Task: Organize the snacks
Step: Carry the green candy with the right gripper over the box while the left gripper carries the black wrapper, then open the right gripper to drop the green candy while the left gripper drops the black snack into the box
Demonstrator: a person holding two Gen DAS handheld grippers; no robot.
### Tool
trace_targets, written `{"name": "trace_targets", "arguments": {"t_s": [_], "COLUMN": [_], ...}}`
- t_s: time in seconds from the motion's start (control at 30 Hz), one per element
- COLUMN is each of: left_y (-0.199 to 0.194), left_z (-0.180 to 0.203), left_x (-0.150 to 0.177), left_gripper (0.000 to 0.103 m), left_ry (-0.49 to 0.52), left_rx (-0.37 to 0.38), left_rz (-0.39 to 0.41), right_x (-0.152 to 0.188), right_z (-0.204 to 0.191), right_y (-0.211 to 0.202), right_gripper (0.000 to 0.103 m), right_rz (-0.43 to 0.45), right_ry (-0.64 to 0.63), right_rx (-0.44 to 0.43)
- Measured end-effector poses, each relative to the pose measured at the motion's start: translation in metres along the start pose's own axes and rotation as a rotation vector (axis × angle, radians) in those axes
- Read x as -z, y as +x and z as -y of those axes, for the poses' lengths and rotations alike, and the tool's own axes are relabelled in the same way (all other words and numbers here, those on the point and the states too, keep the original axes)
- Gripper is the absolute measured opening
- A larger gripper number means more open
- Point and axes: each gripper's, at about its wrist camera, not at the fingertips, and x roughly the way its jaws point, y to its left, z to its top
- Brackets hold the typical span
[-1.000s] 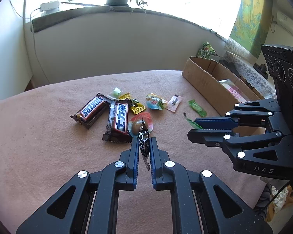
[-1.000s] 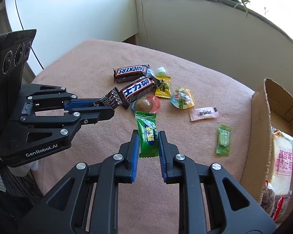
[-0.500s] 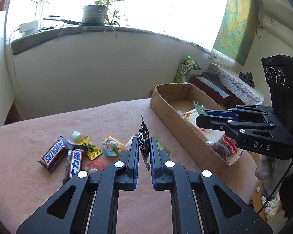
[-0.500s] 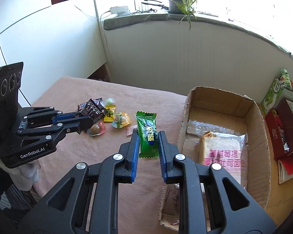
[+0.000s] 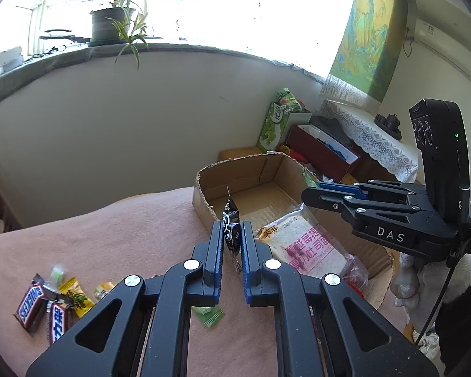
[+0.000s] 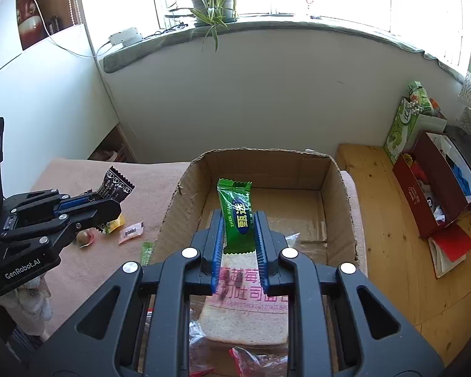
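My left gripper (image 5: 232, 235) is shut on a small black snack packet (image 5: 231, 220), held above the table beside the near-left wall of the cardboard box (image 5: 204, 207). In the right wrist view the left gripper (image 6: 110, 204) and its black packet (image 6: 116, 185) are left of the box. My right gripper (image 6: 238, 229) is shut on a green candy packet (image 6: 237, 213), held over the open cardboard box (image 6: 185, 201). A bagged bread slice (image 6: 248, 311) lies in the box. The right gripper (image 5: 311, 193) hovers over the box's right side in the left wrist view.
Loose snacks lie on the pink tablecloth (image 5: 110, 238): two Snickers bars (image 5: 31, 303), a yellow candy (image 5: 75, 297), a green candy (image 5: 208, 314), a pink candy (image 6: 130, 231). A red box (image 6: 436, 191) and green tissue box (image 6: 405, 125) sit right of the table on a wooden surface.
Both grippers have swung right from the snack pile, each carrying its packet. The right gripper now is over the box; the left is at the box's edge.
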Motion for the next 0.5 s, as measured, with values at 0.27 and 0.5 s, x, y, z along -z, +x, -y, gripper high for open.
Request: {"name": "trace_targets", "arguments": {"t_s": [0.27, 0.5], "left_y": [0.026, 0.029], "left_z": [0.012, 0.012], "left_x": [-0.007, -0.008], "left_gripper": [0.009, 0.009], "left_ry": [0.014, 0.01], "left_rx": [0.001, 0.003], "left_rz": [-0.026, -0.033], "right_x": [-0.004, -0.004], "right_z": [0.033, 0.039], "right_y": [0.013, 0.016], "right_gripper": [0.019, 0.02], "right_rz": [-0.019, -0.021], "right_ry": [0.051, 0.063], "right_rx": [0.031, 0.029]}}
